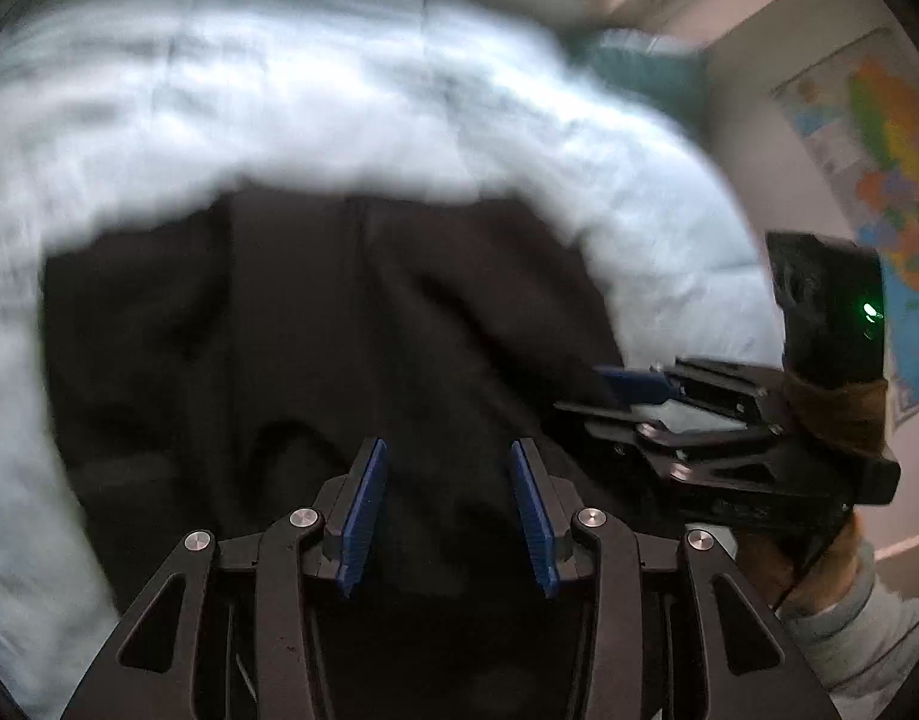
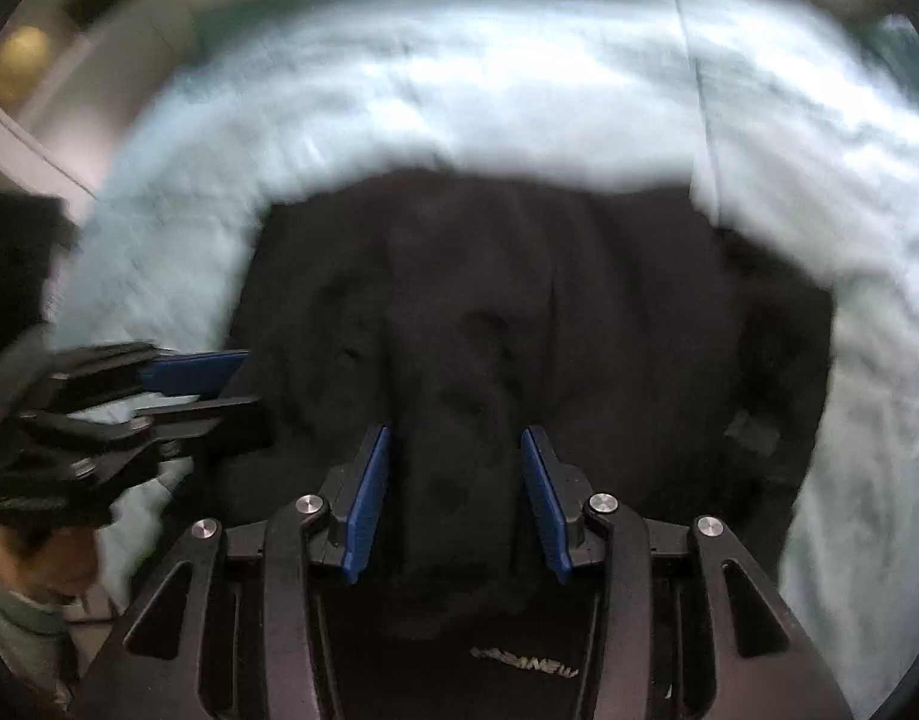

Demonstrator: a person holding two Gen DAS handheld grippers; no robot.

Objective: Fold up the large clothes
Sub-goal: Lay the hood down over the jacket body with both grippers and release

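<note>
A large black garment (image 1: pixel 315 324) lies spread on a pale blue bedcover (image 1: pixel 279 90); in the right wrist view the garment (image 2: pixel 519 300) fills the middle, with small white lettering near the bottom. My left gripper (image 1: pixel 449 456) is open just above the near part of the garment, nothing between its blue pads. My right gripper (image 2: pixel 456 441) is open, with a raised fold of the black cloth between its pads but not clamped. Each gripper shows in the other's view, the right gripper (image 1: pixel 627 396) at the garment's right side and the left gripper (image 2: pixel 237 378) at its left side.
The bedcover (image 2: pixel 519 90) surrounds the garment on all sides. A teal pillow (image 1: pixel 639 72) lies at the far right of the bed. A coloured wall map (image 1: pixel 879 150) hangs to the right. Both views are motion-blurred.
</note>
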